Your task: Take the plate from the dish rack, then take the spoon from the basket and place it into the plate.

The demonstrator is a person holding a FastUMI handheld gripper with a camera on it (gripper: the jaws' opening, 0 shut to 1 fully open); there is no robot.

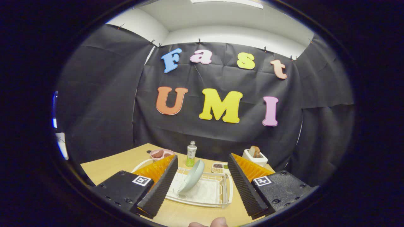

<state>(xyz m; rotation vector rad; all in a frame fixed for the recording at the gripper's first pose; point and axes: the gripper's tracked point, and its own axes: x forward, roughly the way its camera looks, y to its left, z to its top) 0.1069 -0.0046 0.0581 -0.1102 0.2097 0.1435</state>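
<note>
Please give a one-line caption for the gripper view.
Open gripper approaches pale green plate leaning in white dish rack.

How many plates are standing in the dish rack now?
1. The plate leans tilted in the dish rack, between the open fingers of the hand-held gripper. No other is visible there.

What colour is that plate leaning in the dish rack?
Pale grey-green, seen in the gripper view: the plate leans in the white dish rack, between the open tongs.
</note>
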